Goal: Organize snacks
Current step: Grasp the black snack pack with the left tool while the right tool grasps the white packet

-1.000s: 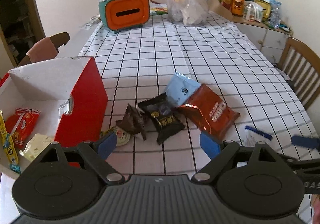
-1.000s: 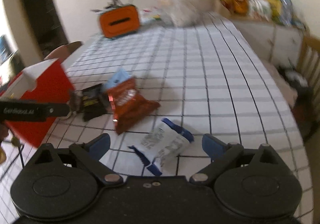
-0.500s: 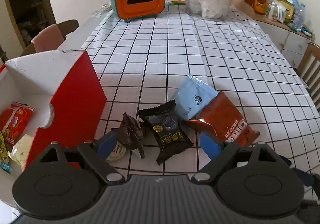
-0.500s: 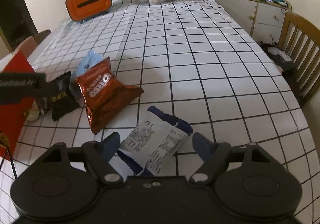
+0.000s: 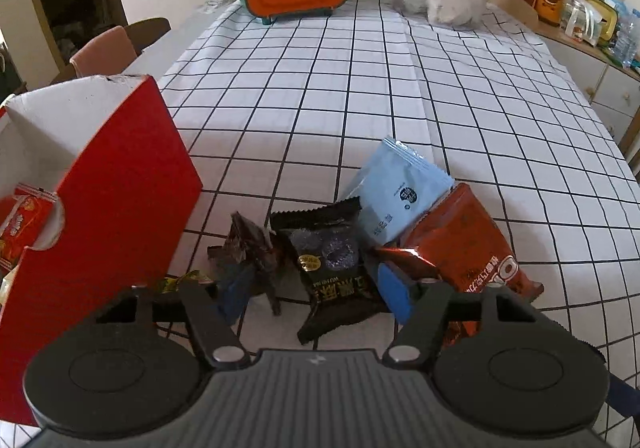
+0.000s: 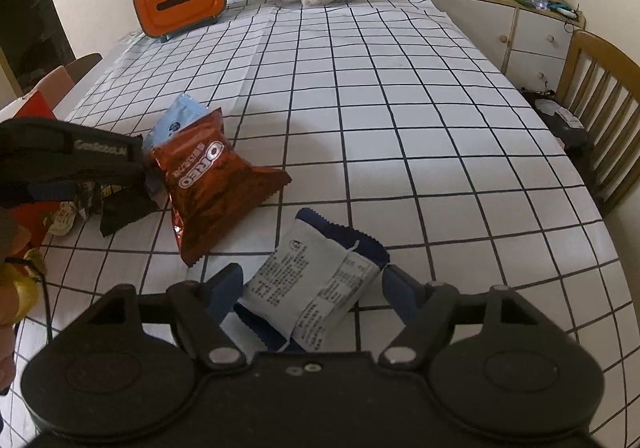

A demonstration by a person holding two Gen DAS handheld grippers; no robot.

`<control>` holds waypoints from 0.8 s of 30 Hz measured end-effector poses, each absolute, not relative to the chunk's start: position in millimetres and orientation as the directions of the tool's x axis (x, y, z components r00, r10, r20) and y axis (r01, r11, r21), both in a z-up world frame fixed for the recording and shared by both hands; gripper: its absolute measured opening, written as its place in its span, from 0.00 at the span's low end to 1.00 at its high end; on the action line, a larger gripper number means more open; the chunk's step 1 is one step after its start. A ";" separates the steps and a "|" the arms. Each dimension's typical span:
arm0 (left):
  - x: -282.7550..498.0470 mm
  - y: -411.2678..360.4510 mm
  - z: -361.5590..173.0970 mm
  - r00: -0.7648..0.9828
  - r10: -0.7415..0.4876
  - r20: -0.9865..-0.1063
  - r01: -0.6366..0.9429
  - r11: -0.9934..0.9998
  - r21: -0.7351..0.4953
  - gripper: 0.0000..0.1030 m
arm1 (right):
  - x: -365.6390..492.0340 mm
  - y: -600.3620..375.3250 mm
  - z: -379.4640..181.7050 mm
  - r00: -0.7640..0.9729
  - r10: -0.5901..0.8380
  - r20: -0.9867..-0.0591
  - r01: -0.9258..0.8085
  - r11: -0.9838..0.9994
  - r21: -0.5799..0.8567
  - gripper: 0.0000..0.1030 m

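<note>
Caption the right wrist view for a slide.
Right gripper straddles a white-and-blue snack packet on the checked tablecloth, Oreo bag beside.

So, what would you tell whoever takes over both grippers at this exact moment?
Left gripper: jaws just closing around the black packet, no firm grip yet; the crumpled brown wrapper is at its left pad.
Right gripper: jaws just closed in, pads seemingly against the white-and-blue packet, which is still on the table.
Done: the red box already holds some snacks, including a red packet.
Left: those three, plus the Oreo bag, the light blue packet and a small yellowish wrapper beside the box.
</note>
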State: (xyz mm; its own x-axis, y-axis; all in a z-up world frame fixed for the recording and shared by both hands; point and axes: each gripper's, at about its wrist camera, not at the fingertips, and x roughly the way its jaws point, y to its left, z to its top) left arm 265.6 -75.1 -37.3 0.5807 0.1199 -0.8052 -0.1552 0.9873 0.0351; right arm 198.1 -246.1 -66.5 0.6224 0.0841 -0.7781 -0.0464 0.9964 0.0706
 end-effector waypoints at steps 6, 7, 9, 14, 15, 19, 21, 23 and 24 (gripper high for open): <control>270.1 -77.4 -41.5 0.576 0.118 -0.809 -0.149 0.988 0.038 0.58 | 194.9 -252.7 -68.0 0.619 0.111 -0.778 -0.073 0.994 0.084 0.72; 271.2 -77.1 -42.1 0.574 0.111 -0.811 -0.146 0.989 0.032 0.56 | 193.0 -253.9 -68.0 0.618 0.120 -0.777 -0.082 0.993 0.088 0.71; 273.0 -76.3 -43.2 0.571 0.104 -0.814 -0.144 0.989 0.026 0.53 | 190.1 -255.7 -67.9 0.619 0.137 -0.774 -0.103 0.990 0.093 0.65; 275.5 -73.1 -46.1 0.558 0.076 -0.826 -0.138 0.990 -0.002 0.42 | 185.0 -258.7 -65.6 0.615 0.177 -0.769 -0.134 0.984 0.119 0.50; 276.1 -72.0 -47.2 0.552 0.072 -0.831 -0.137 0.991 -0.005 0.41 | 184.1 -259.2 -65.0 0.616 0.184 -0.766 -0.142 0.982 0.121 0.48; 277.2 -67.2 -49.4 0.537 0.050 -0.842 -0.134 0.991 -0.027 0.35 | 180.6 -261.4 -64.9 0.629 0.200 -0.751 -0.161 0.979 0.126 0.46; 277.0 -66.3 -49.0 0.534 0.048 -0.844 -0.132 0.991 -0.027 0.34 | 178.6 -262.6 -64.4 0.633 0.206 -0.746 -0.163 0.978 0.132 0.44; 275.5 -66.0 -48.7 0.532 0.051 -0.845 -0.130 0.991 -0.022 0.33 | 176.1 -264.3 -63.8 0.639 0.212 -0.739 -0.162 0.977 0.140 0.43; 275.0 -65.7 -48.5 0.531 0.050 -0.846 -0.128 0.992 -0.021 0.33 | 174.6 -265.3 -62.9 0.645 0.212 -0.734 -0.160 0.977 0.142 0.34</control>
State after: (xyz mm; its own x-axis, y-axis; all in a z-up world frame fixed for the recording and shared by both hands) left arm 275.0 -65.7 -48.5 0.5313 0.0503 -0.8457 -0.1277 0.9916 -0.0213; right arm 174.6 -265.3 -62.9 0.6452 0.2125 -0.7338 -0.1602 0.9768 0.1420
